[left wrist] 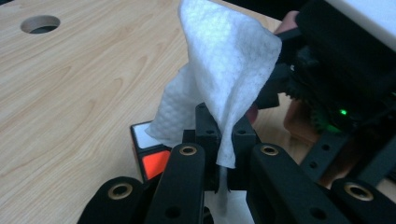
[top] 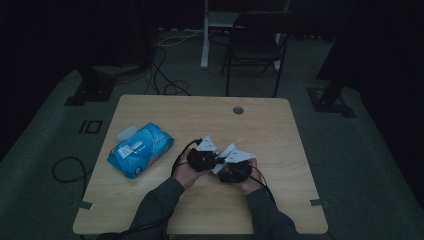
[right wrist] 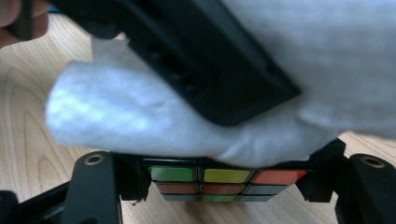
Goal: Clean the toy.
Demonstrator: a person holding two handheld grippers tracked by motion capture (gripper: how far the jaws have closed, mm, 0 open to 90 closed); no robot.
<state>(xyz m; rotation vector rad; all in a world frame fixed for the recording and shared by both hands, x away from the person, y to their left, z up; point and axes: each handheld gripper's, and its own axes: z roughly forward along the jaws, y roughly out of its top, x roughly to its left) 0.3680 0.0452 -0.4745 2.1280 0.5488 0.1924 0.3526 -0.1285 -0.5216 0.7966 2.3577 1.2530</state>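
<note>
Left tool [left wrist: 219, 154] pinching wipe [left wrist: 224, 70], cube [right wrist: 224, 179] clamped

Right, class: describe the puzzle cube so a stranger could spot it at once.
Start at the wooden table, then find the right gripper. Clamped between its black jaws sits the puzzle cube, half under a white wipe. Its green, yellow and orange stickers in a black grid set it apart.

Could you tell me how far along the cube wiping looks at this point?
Done: a wipe is out of the blue pack. In hand: the right gripper clamps the puzzle cube while the left gripper pinches the wipe onto it. Left: the cube's other faces.
</note>
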